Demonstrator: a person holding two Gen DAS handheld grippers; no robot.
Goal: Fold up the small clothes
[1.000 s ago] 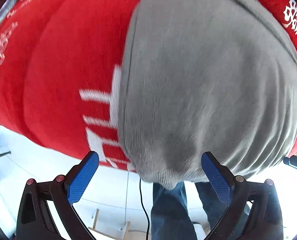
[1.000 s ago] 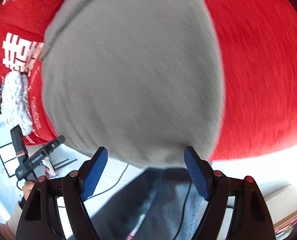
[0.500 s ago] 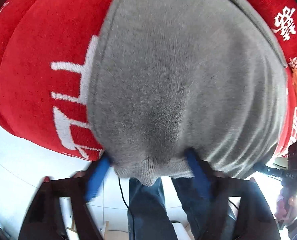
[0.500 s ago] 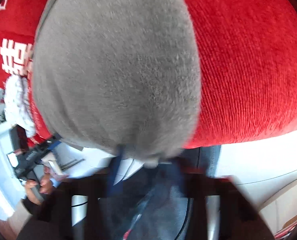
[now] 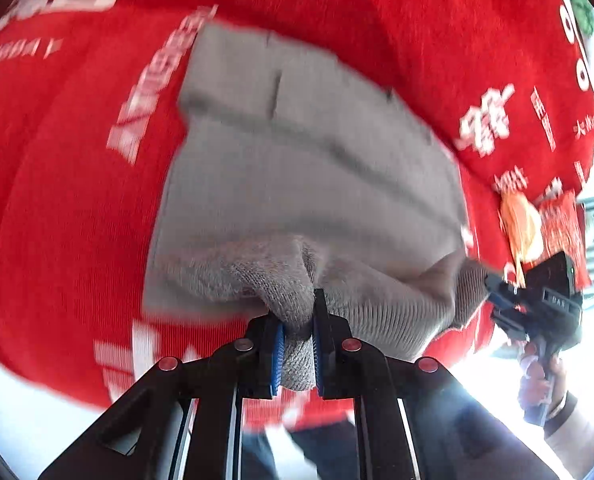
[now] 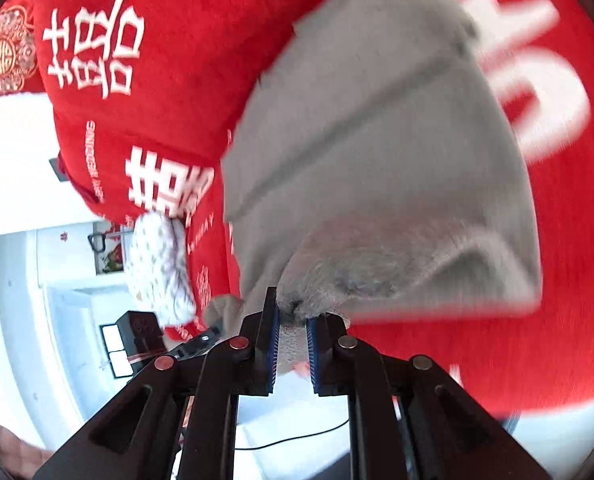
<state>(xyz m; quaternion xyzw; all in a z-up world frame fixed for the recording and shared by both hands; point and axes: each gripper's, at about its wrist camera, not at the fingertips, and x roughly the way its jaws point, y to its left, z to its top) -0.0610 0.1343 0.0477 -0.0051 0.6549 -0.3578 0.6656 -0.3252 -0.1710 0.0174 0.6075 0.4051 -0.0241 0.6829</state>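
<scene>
A small grey knitted garment (image 5: 305, 184) lies on a red cloth (image 5: 57, 200) printed with white characters. Its near hem is lifted and bunched. My left gripper (image 5: 297, 336) pinches the hem's left corner; its jaws are closing, and the blue pads press on the knit between them. In the right wrist view the same grey garment (image 6: 377, 160) rises from the red cloth (image 6: 157, 100), and my right gripper (image 6: 291, 328) is shut on the hem's other corner. The right gripper (image 5: 537, 304) also shows at the right edge of the left wrist view, held by a hand (image 5: 537, 384).
A white fluffy item (image 6: 161, 268) lies at the cloth's left edge. An orange and red packet (image 5: 529, 228) sits at the far right of the cloth. A thin black cable (image 6: 289, 440) runs over the pale floor below the right gripper.
Both grippers went from open around the hem to shut on it. Both then rose, lifting the near edge off the red cloth so the garment now looks smaller and farther away.
</scene>
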